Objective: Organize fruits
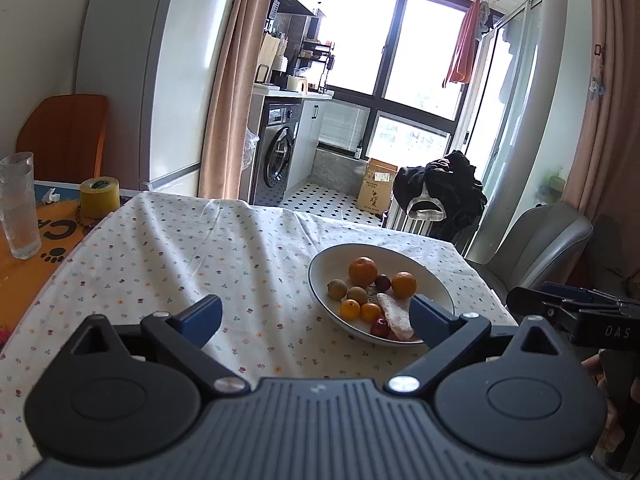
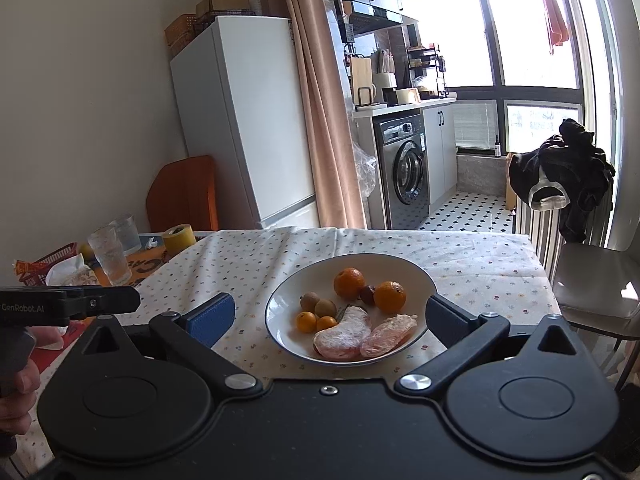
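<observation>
Bowl near tablecloth's right edge

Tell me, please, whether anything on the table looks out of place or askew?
Mostly tidy. All the fruit sits in the bowl. The floral tablecloth is creased and stops short of the table's left side, where a tape roll and drinking glass stand on bare surface. Nothing spilled.

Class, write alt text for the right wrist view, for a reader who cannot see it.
A white bowl of fruit sits on a flower-print tablecloth, framed by the open right gripper, which holds nothing. It holds two oranges, small orange and brown fruits, and two wrapped pinkish pieces. The left gripper enters at left; a fridge and washing machine stand behind.
</observation>
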`<state>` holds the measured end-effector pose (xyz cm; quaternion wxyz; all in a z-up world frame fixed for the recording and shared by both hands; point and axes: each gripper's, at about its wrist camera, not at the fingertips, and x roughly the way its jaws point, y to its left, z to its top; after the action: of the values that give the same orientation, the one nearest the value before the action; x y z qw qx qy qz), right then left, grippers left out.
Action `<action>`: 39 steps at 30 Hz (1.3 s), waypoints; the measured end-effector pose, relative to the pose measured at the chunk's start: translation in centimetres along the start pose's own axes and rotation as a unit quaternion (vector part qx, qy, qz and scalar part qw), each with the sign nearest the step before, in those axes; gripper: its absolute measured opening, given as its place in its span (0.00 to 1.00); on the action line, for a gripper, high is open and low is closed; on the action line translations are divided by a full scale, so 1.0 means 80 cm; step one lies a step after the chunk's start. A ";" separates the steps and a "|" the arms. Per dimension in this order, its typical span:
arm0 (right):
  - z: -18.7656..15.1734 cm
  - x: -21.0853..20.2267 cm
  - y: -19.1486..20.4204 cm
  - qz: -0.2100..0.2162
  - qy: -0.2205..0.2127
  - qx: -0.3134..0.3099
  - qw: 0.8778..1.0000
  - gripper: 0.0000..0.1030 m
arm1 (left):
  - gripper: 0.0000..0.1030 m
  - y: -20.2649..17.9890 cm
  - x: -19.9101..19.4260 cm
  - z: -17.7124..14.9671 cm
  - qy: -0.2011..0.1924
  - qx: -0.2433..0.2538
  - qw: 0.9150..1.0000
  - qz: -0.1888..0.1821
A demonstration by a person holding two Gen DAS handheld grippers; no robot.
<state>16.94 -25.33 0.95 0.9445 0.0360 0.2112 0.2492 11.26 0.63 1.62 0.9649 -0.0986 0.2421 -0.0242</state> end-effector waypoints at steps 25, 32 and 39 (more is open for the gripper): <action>0.001 -0.062 0.029 0.013 0.030 -0.020 0.999 1.00 | 1.00 0.010 -0.062 -0.004 0.012 0.023 1.000 -0.005; -0.005 -0.089 0.032 0.015 0.033 -0.024 0.999 1.00 | 1.00 0.005 -0.080 -0.008 0.014 0.042 0.999 -0.004; -0.008 -0.107 0.037 0.011 0.043 -0.026 0.999 1.00 | 1.00 0.007 -0.106 -0.003 0.004 0.049 0.999 0.008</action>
<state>8.57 -26.91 4.13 0.9322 0.0033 0.2447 0.2667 3.69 1.94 5.25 0.9677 -0.0490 0.2456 -0.0288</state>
